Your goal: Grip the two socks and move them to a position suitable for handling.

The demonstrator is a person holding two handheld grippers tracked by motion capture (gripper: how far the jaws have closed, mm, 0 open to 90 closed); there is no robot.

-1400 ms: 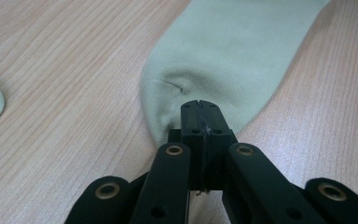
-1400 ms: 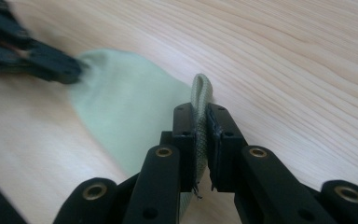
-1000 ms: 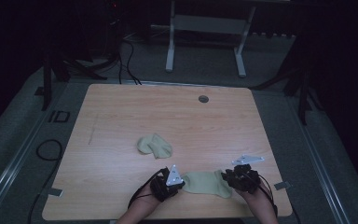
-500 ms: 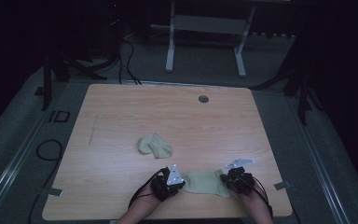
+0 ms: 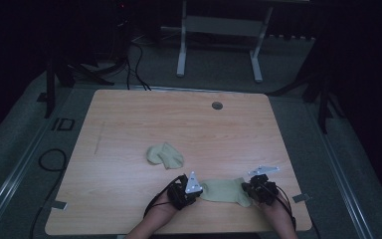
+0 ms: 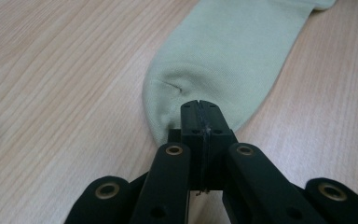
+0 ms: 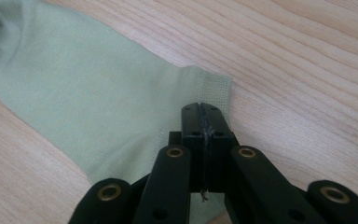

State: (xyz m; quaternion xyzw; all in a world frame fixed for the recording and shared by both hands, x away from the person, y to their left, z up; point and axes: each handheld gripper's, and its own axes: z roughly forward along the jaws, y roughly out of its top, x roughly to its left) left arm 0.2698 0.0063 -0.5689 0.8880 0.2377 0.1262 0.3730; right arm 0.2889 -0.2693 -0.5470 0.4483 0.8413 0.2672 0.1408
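Flat pale-green sock [image 5: 222, 191] stretched along the wooden surface [image 5: 129, 124]. Left gripper [image 6: 199, 109] fingers clenched on its toe; right gripper [image 7: 203, 112] fingers clenched on its cuff. Second sock [image 5: 165, 155] lies folded farther back

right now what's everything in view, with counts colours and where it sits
flat sock: 1, pale green, near edge of the table, stretched between the two tools
crumpled sock: 1, pale green, mid-table, left of centre
table: 1, light wood, with a round grommet hole near its far edge
metal stand: 1, grey, on the floor beyond the table
cables: several, black, on the floor at far left
left tool: 1, black, shut on the sock's toe end
right tool: 1, black, shut on its cuff end
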